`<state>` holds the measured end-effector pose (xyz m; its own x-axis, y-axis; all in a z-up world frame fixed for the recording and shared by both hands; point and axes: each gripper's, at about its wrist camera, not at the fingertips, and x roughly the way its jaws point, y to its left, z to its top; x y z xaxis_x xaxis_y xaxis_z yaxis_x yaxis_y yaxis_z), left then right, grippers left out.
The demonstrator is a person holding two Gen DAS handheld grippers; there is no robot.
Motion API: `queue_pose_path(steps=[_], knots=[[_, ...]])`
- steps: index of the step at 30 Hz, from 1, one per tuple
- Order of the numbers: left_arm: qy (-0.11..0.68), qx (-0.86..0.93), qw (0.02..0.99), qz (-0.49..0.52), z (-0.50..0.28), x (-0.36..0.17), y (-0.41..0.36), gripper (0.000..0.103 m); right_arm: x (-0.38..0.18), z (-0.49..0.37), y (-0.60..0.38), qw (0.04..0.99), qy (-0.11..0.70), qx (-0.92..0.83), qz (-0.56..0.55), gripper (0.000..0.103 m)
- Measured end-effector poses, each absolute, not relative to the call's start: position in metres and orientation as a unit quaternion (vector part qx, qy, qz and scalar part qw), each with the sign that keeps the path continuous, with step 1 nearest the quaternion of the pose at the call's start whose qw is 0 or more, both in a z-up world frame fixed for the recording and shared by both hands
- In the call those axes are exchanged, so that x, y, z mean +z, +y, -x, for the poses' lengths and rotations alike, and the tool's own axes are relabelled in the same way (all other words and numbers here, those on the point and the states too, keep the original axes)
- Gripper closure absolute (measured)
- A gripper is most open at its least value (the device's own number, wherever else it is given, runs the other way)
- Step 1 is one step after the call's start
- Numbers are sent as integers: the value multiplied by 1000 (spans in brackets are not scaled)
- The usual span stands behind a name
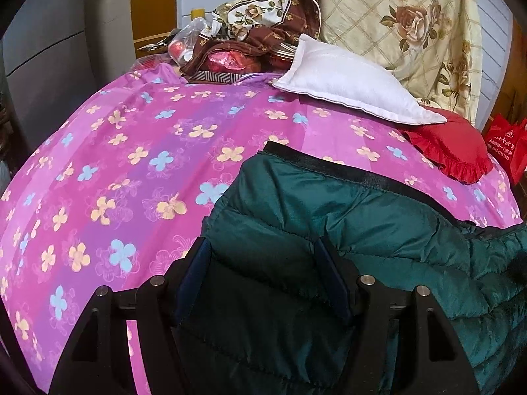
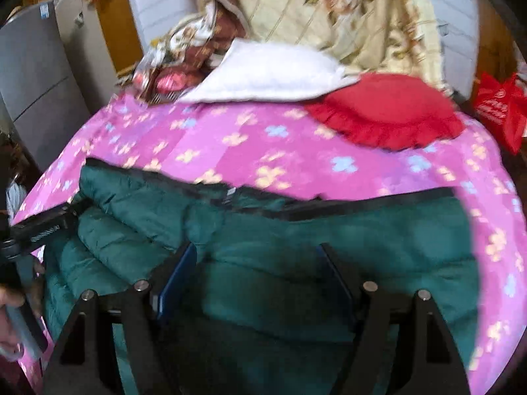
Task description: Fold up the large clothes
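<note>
Both the left gripper (image 1: 263, 256) and right gripper (image 2: 258, 261) hover spread apart over the green quilted jacket (image 1: 329, 217) lying on the bed (image 1: 131, 151) beneath them.

One jacket (image 1: 346, 230), one white pillow (image 1: 349, 89), one red cushion (image 1: 451, 151), one red bag (image 1: 509, 144), two tongs (image 1: 263, 260) (image 2: 257, 263).

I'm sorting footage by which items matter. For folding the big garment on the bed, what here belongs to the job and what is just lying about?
Part of the job:
green jacket
left tool
right tool
pink sheet, the folding surface

Just lying about:
white pillow
red cushion
flowered quilt
red bag
</note>
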<state>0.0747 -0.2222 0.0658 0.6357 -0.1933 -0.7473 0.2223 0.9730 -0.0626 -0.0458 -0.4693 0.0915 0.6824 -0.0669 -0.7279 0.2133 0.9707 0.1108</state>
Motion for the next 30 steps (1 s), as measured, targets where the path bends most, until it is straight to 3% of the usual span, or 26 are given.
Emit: queue_pose_path(steps=[14, 25, 30], knots=[[414, -110, 902, -47, -86, 53, -236, 51, 43, 65, -558, 881, 417, -164, -149, 22], [410, -118, 903, -41, -84, 51, -233, 51, 81, 122, -547, 895, 381, -160, -170, 22], [412, -125, 902, -37, -80, 53, -230, 51, 57, 136, -554, 879, 404, -163, -195, 22]])
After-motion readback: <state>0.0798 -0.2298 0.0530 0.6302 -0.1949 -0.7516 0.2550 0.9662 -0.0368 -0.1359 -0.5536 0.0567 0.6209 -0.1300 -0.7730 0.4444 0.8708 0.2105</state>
